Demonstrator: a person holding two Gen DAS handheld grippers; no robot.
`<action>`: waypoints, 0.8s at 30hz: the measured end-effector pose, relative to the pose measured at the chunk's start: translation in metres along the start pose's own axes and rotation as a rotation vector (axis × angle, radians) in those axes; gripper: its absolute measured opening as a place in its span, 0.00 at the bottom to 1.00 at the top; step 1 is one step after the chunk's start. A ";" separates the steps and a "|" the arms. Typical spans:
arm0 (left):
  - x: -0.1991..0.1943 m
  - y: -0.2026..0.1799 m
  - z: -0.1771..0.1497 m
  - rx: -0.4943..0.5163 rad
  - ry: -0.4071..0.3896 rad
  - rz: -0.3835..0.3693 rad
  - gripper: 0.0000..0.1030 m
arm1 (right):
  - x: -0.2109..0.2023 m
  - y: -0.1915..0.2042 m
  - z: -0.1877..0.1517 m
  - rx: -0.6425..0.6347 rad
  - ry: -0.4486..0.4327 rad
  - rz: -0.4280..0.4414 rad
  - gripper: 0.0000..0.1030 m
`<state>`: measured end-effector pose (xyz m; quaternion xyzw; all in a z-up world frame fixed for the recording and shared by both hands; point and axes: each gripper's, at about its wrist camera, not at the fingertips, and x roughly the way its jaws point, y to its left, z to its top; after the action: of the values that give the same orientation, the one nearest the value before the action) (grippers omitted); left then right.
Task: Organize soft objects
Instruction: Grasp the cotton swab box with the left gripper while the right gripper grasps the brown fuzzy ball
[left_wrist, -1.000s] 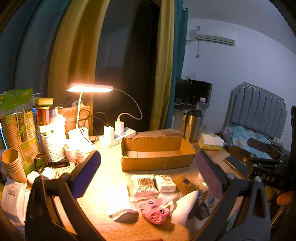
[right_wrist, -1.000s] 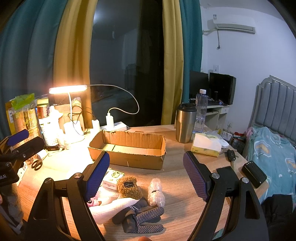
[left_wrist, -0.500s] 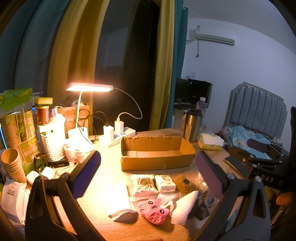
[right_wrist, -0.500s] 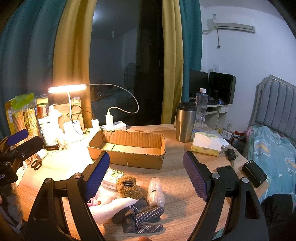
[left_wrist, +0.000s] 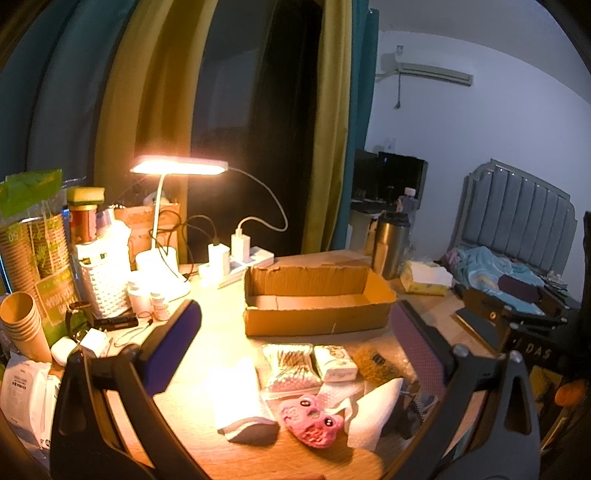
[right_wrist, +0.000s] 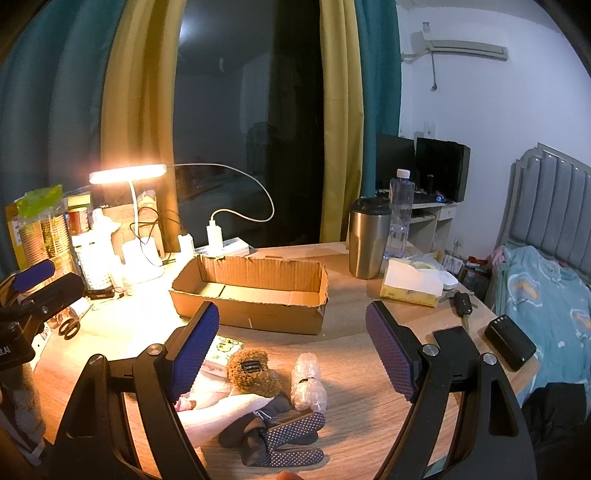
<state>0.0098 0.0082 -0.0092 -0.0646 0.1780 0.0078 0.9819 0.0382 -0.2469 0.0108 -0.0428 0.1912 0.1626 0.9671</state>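
left wrist: "das" on right gripper (left_wrist: 532, 352)

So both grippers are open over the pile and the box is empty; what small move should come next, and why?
Probably lower the right gripper onto the brown plush. It lies on top of the pile, nearly between the open jaws, with nothing covering it, and the cardboard box just behind holds nothing yet. The left gripper could take the pink plush afterwards.

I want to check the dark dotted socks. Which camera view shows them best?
The right wrist view: the dark dotted socks lie in plain sight near the bottom, their dotted soles clear. In the left wrist view only a small dark part shows, behind the white cloth and the gripper's finger.
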 end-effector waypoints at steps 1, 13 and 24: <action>0.002 0.001 -0.001 0.001 0.009 0.003 1.00 | 0.001 -0.001 -0.001 0.002 0.003 -0.001 0.82; 0.054 0.020 -0.031 0.012 0.177 0.075 1.00 | 0.033 -0.021 -0.009 0.027 0.084 -0.025 0.82; 0.112 0.005 -0.047 0.077 0.300 0.045 0.99 | 0.085 -0.033 -0.029 0.058 0.211 -0.015 0.82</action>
<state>0.0982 0.0063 -0.0932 -0.0231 0.3240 0.0130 0.9457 0.1131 -0.2574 -0.0474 -0.0333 0.2962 0.1444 0.9436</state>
